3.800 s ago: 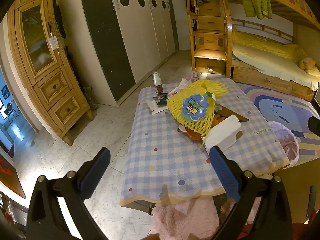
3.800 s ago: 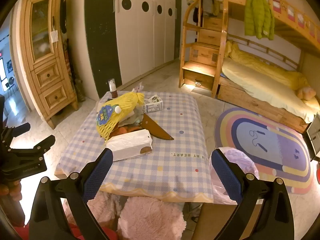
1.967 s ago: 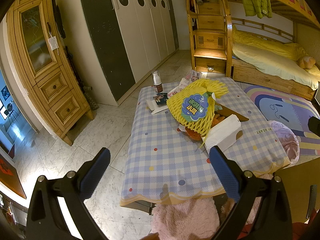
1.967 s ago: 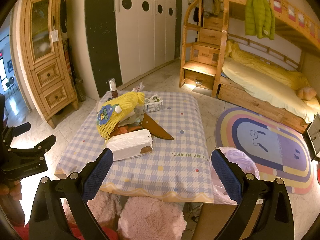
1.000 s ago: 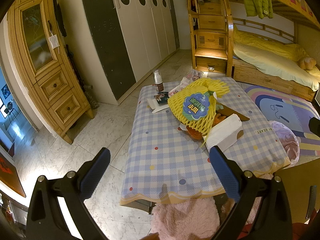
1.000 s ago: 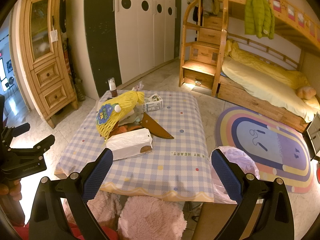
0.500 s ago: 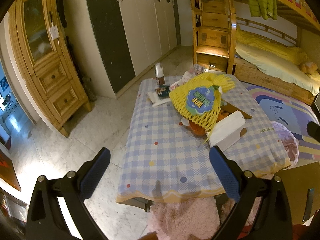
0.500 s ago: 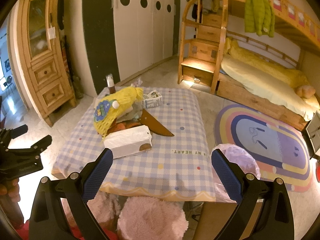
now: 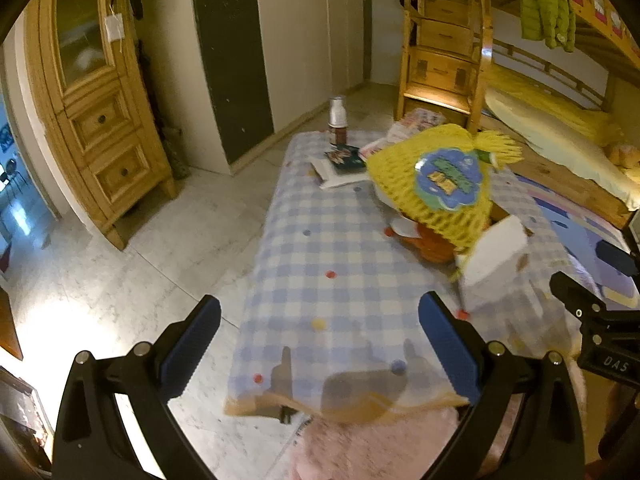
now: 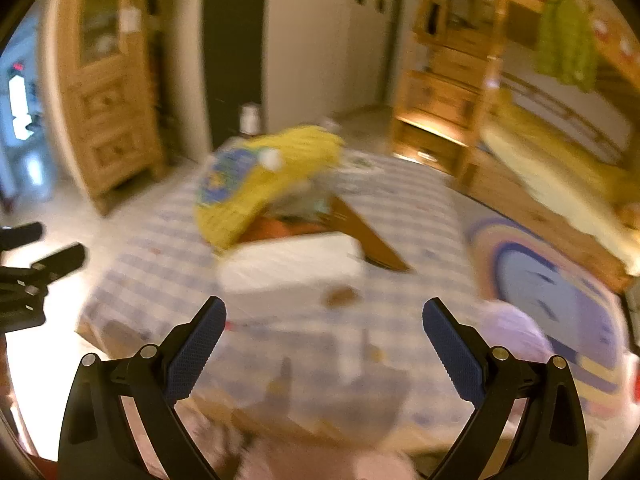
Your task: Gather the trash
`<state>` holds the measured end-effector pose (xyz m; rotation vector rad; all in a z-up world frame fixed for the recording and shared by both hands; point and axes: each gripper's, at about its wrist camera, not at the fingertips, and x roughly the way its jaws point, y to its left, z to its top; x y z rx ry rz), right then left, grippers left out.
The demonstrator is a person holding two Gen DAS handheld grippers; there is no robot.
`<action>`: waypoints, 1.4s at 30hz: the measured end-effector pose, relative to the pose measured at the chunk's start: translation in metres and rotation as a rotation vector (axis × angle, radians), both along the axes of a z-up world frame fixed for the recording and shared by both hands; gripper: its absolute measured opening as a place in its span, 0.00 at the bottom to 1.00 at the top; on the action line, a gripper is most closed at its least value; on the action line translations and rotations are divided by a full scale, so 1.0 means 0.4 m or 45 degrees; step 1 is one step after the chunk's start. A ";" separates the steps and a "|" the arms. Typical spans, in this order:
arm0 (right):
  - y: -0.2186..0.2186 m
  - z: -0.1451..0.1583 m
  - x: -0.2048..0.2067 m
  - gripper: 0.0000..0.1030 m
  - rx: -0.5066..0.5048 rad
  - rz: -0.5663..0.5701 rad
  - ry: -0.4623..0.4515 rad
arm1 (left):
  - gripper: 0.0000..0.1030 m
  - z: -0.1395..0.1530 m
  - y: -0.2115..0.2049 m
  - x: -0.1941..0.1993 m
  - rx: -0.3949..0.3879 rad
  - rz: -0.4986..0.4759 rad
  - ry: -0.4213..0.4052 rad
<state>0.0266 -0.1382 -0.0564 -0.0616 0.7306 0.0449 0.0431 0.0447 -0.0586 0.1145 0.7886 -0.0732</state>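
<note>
A pile of trash is seen toward the far right part of the table [image 9: 332, 248]: a yellow foam net [image 9: 436, 184] with a blue label lies over something orange, and a white carton [image 9: 494, 256] rests against the net's near side, closer to the near right corner. In the right wrist view the white carton [image 10: 292, 266] lies beyond and between the tips of the right gripper [image 10: 324, 316], whose jaws are spread wide with nothing held. The left gripper [image 9: 320, 314] is likewise wide open and empty over the near edge, with the pile ahead and to its right. The right view is heavily blurred, so small items cannot be made out. A brown flat piece [image 10: 360, 236] juts from under the net. Near the far left corner a small bottle [image 9: 337, 120] and a dark packet [image 9: 344, 157] on white paper are found. A pink fluffy stool [image 9: 380, 444] is partly hidden under the near edge.
</note>
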 end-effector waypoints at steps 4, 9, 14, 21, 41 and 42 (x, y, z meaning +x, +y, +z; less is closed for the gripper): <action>0.057 -0.036 0.046 0.95 -0.075 0.009 0.029 | 0.93 -0.031 0.008 0.023 0.020 0.026 -0.039; 0.125 -0.090 0.085 0.95 -0.160 0.025 0.066 | 0.93 -0.063 0.018 0.050 0.039 0.020 -0.042; 0.156 -0.125 0.123 0.94 -0.216 -0.040 0.071 | 0.93 -0.074 0.044 0.063 0.018 0.037 -0.040; 0.146 -0.154 0.161 0.89 -0.288 -0.140 0.065 | 0.93 -0.083 0.058 0.073 -0.028 0.039 -0.012; -0.123 0.004 -0.048 0.00 0.025 -0.202 -0.132 | 0.93 -0.055 -0.072 0.022 -0.049 -0.183 0.027; -0.133 0.015 -0.056 0.00 0.051 -0.197 -0.146 | 0.93 -0.054 -0.079 0.023 -0.052 -0.192 0.031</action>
